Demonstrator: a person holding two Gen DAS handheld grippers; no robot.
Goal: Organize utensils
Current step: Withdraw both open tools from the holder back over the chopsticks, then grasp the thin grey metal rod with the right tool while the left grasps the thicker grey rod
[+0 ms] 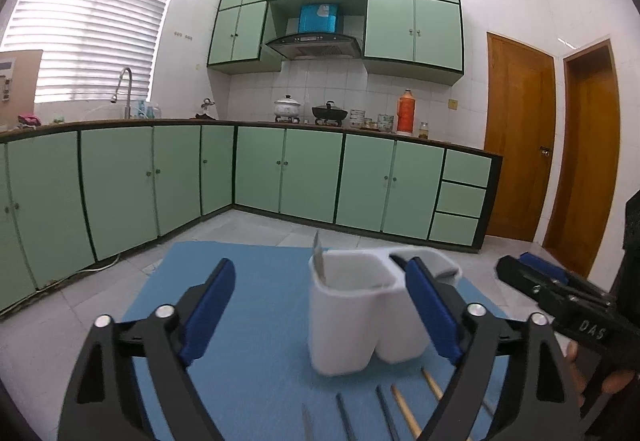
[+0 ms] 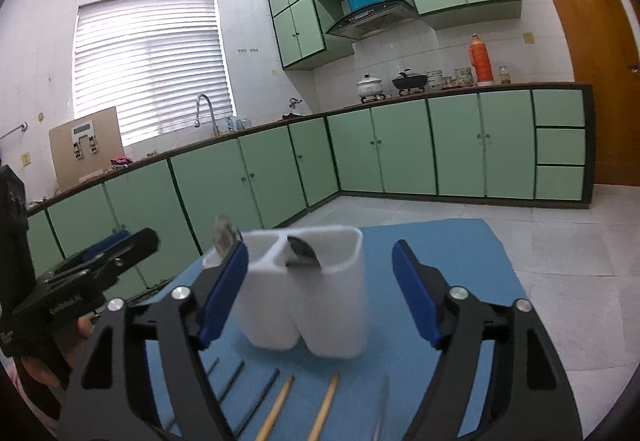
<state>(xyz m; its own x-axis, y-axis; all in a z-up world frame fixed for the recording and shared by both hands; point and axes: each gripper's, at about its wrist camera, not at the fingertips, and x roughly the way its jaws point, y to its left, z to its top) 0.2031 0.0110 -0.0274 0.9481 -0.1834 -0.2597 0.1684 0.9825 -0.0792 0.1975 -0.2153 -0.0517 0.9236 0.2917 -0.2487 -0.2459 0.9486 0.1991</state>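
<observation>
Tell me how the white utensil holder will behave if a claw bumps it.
The white utensil holder looks like light, thin plastic, tall for its base, so it would probably tip. On the blue mat it may grip rather than slide. The utensils inside add little weight.

White holder (image 2: 312, 293) between wide-apart right gripper (image 2: 320, 297) fingers

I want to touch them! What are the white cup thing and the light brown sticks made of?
The white utensil holder looks like plastic: smooth, matte, with thin moulded walls and rounded corners. The two tan chopsticks look like wood or bamboo, pale brown and dull, not shiny. The picture is blurry, so that is my best guess.
</observation>
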